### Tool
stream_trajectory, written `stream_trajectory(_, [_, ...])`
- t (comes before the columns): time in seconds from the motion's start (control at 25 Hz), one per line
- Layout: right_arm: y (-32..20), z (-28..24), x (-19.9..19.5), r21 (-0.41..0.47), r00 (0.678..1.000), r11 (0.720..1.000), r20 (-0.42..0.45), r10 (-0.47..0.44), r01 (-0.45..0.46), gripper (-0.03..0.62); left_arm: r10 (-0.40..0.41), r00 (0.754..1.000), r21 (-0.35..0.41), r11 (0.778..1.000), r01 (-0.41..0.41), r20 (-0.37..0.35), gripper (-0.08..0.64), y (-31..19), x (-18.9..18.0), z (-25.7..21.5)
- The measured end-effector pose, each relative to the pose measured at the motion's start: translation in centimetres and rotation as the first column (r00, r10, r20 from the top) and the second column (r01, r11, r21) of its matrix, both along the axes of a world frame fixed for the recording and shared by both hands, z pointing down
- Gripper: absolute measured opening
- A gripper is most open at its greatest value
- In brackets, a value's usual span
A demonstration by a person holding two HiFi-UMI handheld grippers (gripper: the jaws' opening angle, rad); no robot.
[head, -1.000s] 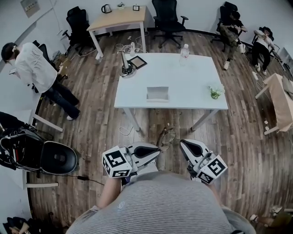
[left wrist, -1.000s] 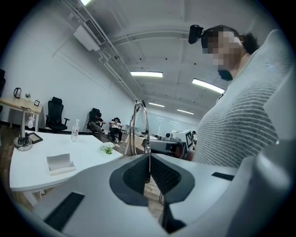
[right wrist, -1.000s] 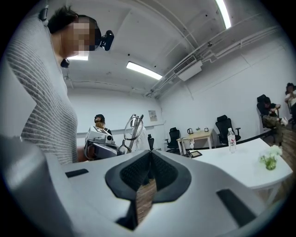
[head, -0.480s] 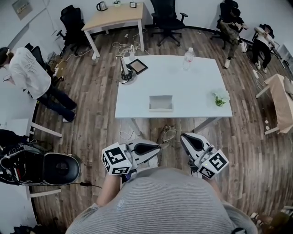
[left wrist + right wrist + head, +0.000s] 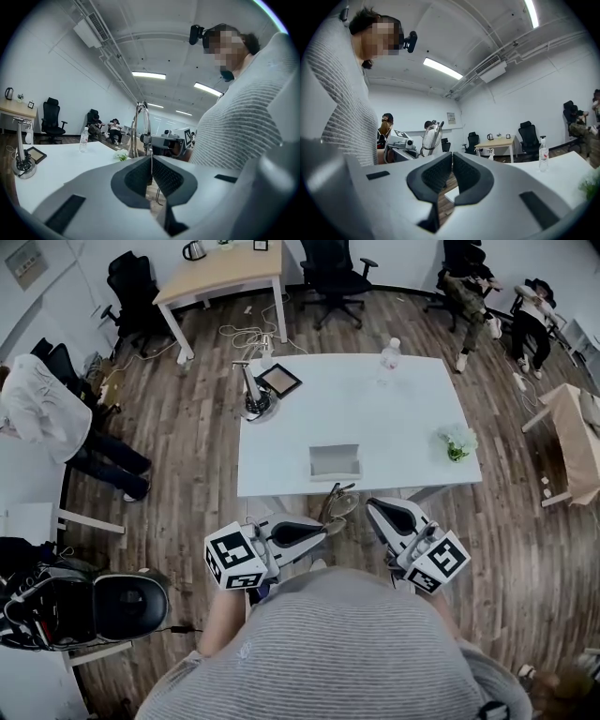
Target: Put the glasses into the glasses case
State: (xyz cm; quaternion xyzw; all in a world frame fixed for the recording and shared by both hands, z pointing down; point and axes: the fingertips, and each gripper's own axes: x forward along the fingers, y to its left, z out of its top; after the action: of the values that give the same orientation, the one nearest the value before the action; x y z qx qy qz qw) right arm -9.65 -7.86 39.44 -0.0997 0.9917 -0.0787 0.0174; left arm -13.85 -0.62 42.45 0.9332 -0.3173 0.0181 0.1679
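Note:
The glasses are thin metal-framed and stand up from my left gripper, which is shut on one of their arms just short of the table's near edge. In the left gripper view the frame rises straight above the closed jaws. The glasses case lies open, pale grey, near the front middle of the white table. My right gripper hovers to the right of the glasses, shut with nothing in it; from it the glasses show to the left.
On the table stand a water bottle at the far side, a small plant at the right, a desk lamp and a dark framed tablet at the left. Office chairs, a wooden desk and people sit around the room.
Both grippers have moved toward the white table, the left one carrying the glasses. The table edge and the case now lie much closer in the head view.

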Motion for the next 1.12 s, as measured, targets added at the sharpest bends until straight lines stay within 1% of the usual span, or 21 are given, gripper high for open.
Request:
stream_trajectory(0.12, [-0.7,0.0,-0.5,0.003,1.000,1.000,0.005,0.018,-0.018,0.015,0.019,1.000,-0.002,1.000,-0.019,0.004,0.018,-0.9,-1.0,0.3])
stream_trajectory(0.28, [-2.0,0.4,-0.4,0.000,0.999,0.999,-0.013,0.035,-0.035,0.015,0.039,0.999,-0.011,0.999,-0.039,0.014,0.018,-2.4,-1.5,0.6])
stream_trajectory(0.56, [-4.2,0.6,0.8,-0.003,0.998,0.999,-0.040,0.048,-0.048,0.015,0.034,0.999,-0.026,0.999,-0.034,0.026,0.018,-4.8,-1.4,0.8])
stream_trajectory(0.68, [-5.7,-0.2,1.3,-0.004,0.998,0.999,-0.041,0.045,-0.046,0.015,0.033,0.998,-0.037,0.999,-0.031,0.049,0.018,-6.2,-1.3,0.6])
stream_trajectory(0.8, [-6.8,-0.6,1.5,-0.007,0.998,0.999,-0.041,0.044,-0.045,0.015,0.054,0.995,-0.049,0.998,-0.051,0.081,0.018,-7.6,-1.8,0.6])
stream_trajectory(0.96, [-7.4,-0.4,1.5,-0.016,0.998,0.999,-0.047,0.032,-0.032,0.015,0.102,0.986,-0.076,0.993,-0.092,0.131,0.018,-8.9,-2.4,1.0])
stream_trajectory(1.12, [-7.9,-0.3,1.8,-0.025,0.999,0.999,-0.050,0.022,-0.023,0.015,0.162,0.969,-0.123,0.982,-0.141,0.185,0.018,-10.2,-2.8,2.0])
